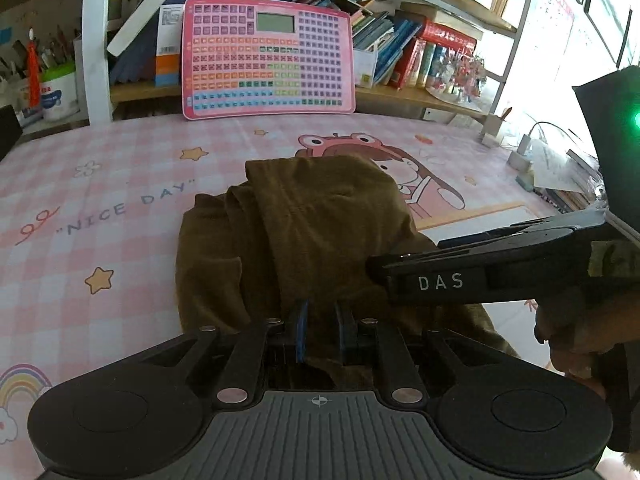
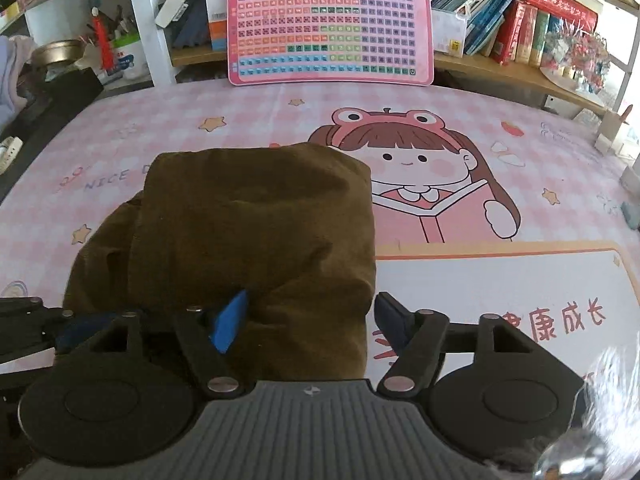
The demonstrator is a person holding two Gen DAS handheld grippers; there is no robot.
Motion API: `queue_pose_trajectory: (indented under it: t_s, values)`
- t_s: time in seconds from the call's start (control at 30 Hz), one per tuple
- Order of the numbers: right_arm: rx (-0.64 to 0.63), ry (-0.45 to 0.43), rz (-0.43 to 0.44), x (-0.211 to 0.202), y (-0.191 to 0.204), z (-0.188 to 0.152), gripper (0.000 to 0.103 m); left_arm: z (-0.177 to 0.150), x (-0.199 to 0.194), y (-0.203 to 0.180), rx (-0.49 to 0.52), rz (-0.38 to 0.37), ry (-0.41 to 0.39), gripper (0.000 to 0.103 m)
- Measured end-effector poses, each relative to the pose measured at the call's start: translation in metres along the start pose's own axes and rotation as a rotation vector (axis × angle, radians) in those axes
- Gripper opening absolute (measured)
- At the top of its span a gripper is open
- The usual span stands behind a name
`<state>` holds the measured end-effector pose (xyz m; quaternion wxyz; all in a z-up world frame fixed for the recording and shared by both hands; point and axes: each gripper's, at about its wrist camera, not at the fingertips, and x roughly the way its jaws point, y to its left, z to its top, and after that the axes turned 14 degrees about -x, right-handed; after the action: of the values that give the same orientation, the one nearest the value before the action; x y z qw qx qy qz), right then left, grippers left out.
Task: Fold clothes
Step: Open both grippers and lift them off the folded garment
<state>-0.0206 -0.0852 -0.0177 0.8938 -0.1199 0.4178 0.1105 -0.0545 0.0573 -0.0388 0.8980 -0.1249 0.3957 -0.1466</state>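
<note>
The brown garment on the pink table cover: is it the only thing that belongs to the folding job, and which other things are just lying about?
Belongs to the job:
- brown garment
- left gripper
- right gripper

Just lying about:
- pink keyboard toy
- books
- white tub

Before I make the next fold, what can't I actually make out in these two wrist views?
- Near edge of the brown garment: hidden under each tool's body in both views.
- Whether the left tongs pinch cloth: the gap is narrow and dark in the left view.
- Garment type: too bundled to tell.
- Right tongs: open astride the cloth; the left-view side profile hides their tips.
</note>
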Motion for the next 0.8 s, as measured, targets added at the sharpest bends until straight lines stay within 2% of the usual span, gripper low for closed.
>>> queue_pose_trajectory:
  t_s: [0.1,0.23,0.4,0.6,0.8]
  values:
    - [0.008,-0.015,-0.002,-0.004,-0.001,0.000,0.069,0.003,-0.007,-0.003,-0.009,0.008,-0.019,0.017]
    - [0.062,-0.056,0.011,-0.024,-0.007,-0.008,0.068,0.006,-0.036,-0.004,-0.023,-0.002,-0.100,0.019]
    - [0.101,-0.081,0.048,-0.053,-0.011,-0.023,0.068,-0.001,-0.063,0.000,-0.039,0.019,-0.134,0.057]
    - [0.097,-0.076,0.048,-0.079,-0.007,-0.043,0.072,-0.016,-0.080,0.005,-0.077,0.055,-0.124,0.077]
    - [0.061,-0.001,0.038,-0.087,-0.001,-0.056,0.078,-0.022,-0.082,0.003,-0.068,0.112,-0.091,0.091]
